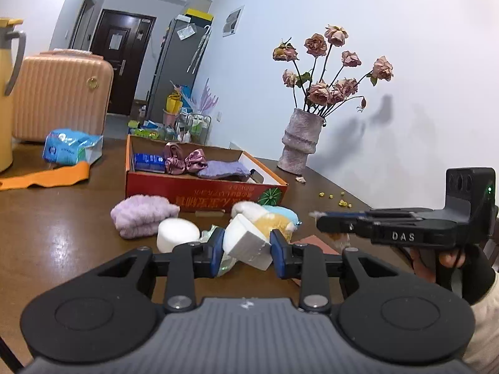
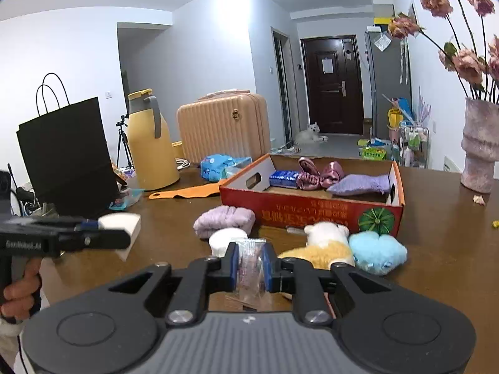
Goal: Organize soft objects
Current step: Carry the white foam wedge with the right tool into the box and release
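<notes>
My left gripper (image 1: 248,251) is shut on a white foam wedge (image 1: 246,243), held above the brown table; the wedge (image 2: 121,222) also shows at the left of the right wrist view. My right gripper (image 2: 251,265) is shut on a clear plastic packet (image 2: 249,269). Ahead stands a red cardboard box (image 2: 312,212) holding a blue packet, pink satin scrunchies (image 2: 318,173) and a purple sock (image 2: 361,184). In front of the box lie a lilac fluffy cloth (image 2: 223,219), a white round pad (image 2: 224,240), a yellow-white plush toy (image 2: 324,243) and a blue plush (image 2: 377,252).
A vase of dried roses (image 1: 299,143) stands right of the box near the wall. Left of the box are a yellow jug (image 2: 149,143), a black paper bag (image 2: 65,155), a pink suitcase (image 2: 221,124), a blue plastic pack (image 1: 71,146) and an orange strip (image 1: 46,177).
</notes>
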Demonstrator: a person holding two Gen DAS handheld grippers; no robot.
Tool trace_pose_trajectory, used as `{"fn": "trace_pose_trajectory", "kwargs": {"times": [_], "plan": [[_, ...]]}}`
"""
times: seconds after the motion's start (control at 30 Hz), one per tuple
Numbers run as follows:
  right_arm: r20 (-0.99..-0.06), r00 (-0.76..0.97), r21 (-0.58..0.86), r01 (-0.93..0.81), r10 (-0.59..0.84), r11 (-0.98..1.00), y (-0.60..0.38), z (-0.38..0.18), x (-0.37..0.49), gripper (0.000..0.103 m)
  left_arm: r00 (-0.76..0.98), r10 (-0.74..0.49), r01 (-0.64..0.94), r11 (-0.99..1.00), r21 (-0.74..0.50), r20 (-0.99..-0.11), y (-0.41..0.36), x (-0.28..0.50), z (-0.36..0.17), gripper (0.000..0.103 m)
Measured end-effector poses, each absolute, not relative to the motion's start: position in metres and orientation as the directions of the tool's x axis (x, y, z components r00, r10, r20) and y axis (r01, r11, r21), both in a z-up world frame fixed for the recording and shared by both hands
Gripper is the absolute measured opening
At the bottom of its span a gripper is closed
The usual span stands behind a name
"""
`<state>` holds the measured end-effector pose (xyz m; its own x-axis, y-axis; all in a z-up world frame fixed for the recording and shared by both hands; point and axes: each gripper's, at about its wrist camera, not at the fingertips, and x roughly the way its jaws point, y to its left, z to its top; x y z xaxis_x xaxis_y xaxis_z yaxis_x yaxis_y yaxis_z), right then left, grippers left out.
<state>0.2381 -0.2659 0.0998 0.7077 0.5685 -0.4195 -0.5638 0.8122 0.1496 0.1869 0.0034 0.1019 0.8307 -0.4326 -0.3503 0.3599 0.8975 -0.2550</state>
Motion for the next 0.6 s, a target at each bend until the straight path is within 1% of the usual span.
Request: {"fn": "trace_pose_trajectory", "kwargs": {"times": [0.17, 0.27, 0.37, 0.47, 0.6], "plan": [[-0.429, 0.706, 0.142, -0.563, 0.563, 0.814, -0.262, 0.103, 0.256, 0.016, 0.835, -0.412, 0.354, 0.910, -0.218, -0.365, 0.000, 0.211, 0.106, 0.032], [-0.426, 0.701, 0.138, -0.574, 0.572, 0.807, -0.254, 0.113, 0.276, 0.016, 0.825, -0.426, 0.379, 0.905, -0.196, -0.372, 0.003, 0.236, 0.117, 0.032], [-0.417, 0.704, 0.134, -0.579, 0.576, 0.804, -0.245, 0.127, 0.304, 0.016, 0.804, -0.438, 0.378, 0.899, -0.223, -0.403, 0.012, 0.276, 0.126, 0.032], [-0.416, 0.698, 0.149, -0.581, 0.584, 0.800, -0.231, 0.137, 0.340, 0.016, 0.798, -0.423, 0.351, 0.905, -0.239, -0.429, 0.020, 0.316, 0.130, 0.032], [-0.460, 0.669, 0.181, -0.574, 0.585, 0.799, -0.203, 0.143, 0.403, 0.016, 0.787, -0.385, 0.300, 0.922, -0.245, -0.483, 0.024, 0.381, 0.129, 0.033]]}}
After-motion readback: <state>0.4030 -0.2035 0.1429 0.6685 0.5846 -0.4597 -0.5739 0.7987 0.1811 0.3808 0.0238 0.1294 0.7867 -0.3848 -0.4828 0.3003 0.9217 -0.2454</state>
